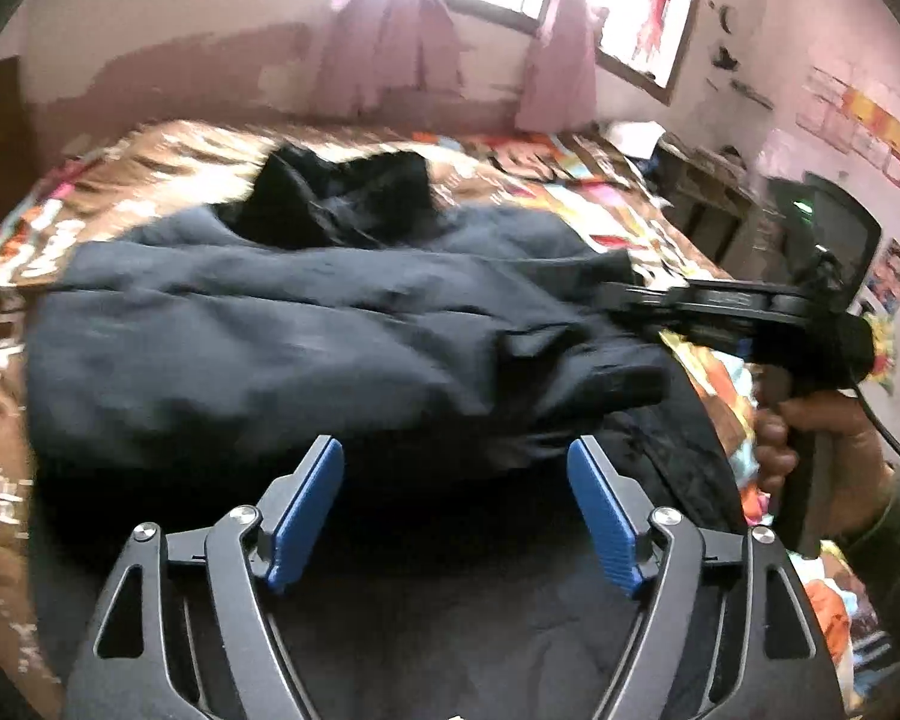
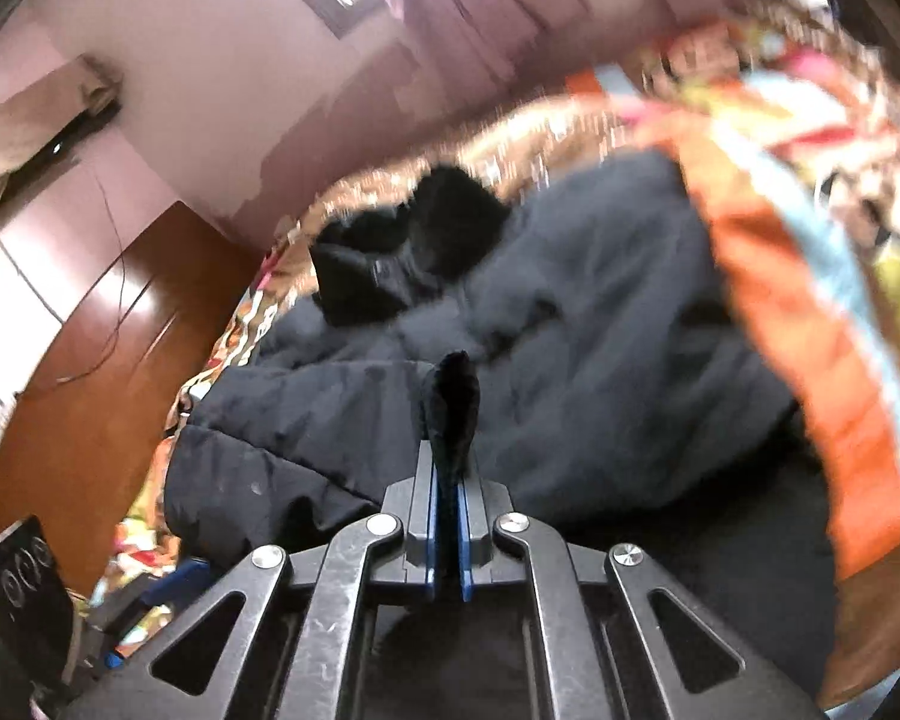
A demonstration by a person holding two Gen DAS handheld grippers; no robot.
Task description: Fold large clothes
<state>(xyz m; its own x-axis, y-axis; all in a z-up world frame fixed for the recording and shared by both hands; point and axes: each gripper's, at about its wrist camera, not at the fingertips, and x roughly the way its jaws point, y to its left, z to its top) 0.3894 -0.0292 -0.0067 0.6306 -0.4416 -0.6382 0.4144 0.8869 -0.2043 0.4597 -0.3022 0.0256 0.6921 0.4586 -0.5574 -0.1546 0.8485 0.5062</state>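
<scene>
A large dark navy padded jacket (image 1: pixel 306 324) with a black hood (image 1: pixel 342 192) lies on the bed. My left gripper (image 1: pixel 456 456) is open, blue pads apart, just above the jacket's near edge, holding nothing. My right gripper (image 1: pixel 624 294) comes in from the right and is shut on a fold of the jacket's right side. In the right wrist view the right gripper (image 2: pixel 448 456) is shut with dark fabric (image 2: pixel 450 402) pinched between its pads, the jacket (image 2: pixel 570 324) spread beyond it and the hood (image 2: pixel 414 252) at the far end.
The bed has a brown and multicoloured bedspread (image 1: pixel 162 156). A pink wall with curtains and a window (image 1: pixel 426 42) is behind. A wooden wardrobe (image 2: pixel 90 354) stands left of the bed. A dark monitor (image 1: pixel 834 228) and cluttered shelf stand at the right.
</scene>
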